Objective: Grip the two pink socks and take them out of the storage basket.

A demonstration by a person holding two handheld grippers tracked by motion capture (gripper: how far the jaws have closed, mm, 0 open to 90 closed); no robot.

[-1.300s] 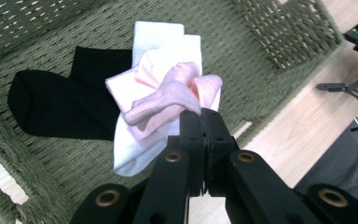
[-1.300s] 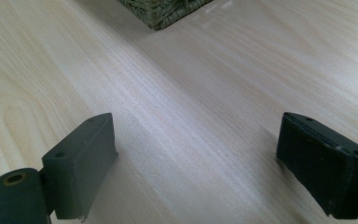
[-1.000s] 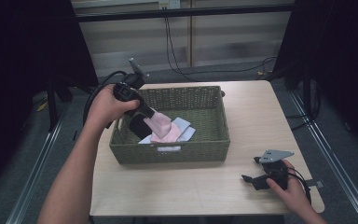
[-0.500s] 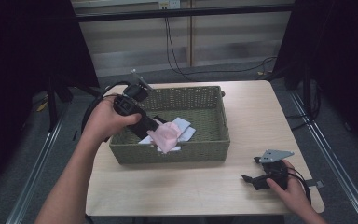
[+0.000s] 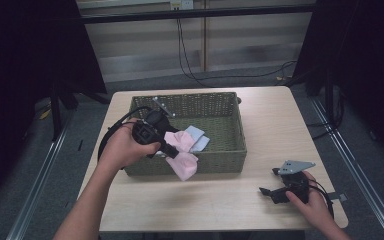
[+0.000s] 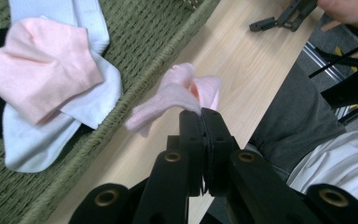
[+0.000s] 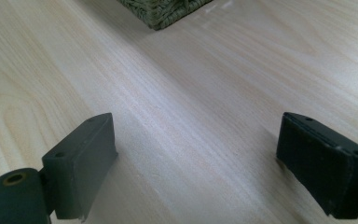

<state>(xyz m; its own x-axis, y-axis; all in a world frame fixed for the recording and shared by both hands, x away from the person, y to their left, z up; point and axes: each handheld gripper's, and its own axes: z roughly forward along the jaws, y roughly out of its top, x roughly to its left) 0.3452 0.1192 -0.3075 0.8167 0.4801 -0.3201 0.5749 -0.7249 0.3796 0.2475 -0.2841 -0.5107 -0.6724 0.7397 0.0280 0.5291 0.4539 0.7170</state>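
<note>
My left gripper (image 5: 172, 153) is shut on a pink sock (image 5: 183, 166), which hangs over the front wall of the green woven basket (image 5: 230, 159). In the left gripper view the shut jaws (image 6: 200, 115) pinch that sock (image 6: 177, 93) just outside the basket rim (image 6: 168, 58), above the wooden table. Another pink sock (image 6: 42, 79) lies in the basket on pale blue-white socks (image 6: 88, 98). My right gripper (image 5: 269, 182) rests on the table at the front right, open, with bare wood between its fingers (image 7: 81, 158).
The light wooden table (image 5: 265, 125) has free room right of the basket and along its front edge. A basket corner (image 7: 163, 9) lies ahead of the right gripper. Black cable loops by the left hand. Dark floor and metal rails surround the table.
My left gripper has carried the pink sock from inside the basket toward the front and down, over the front wall. The right gripper has stayed still.
</note>
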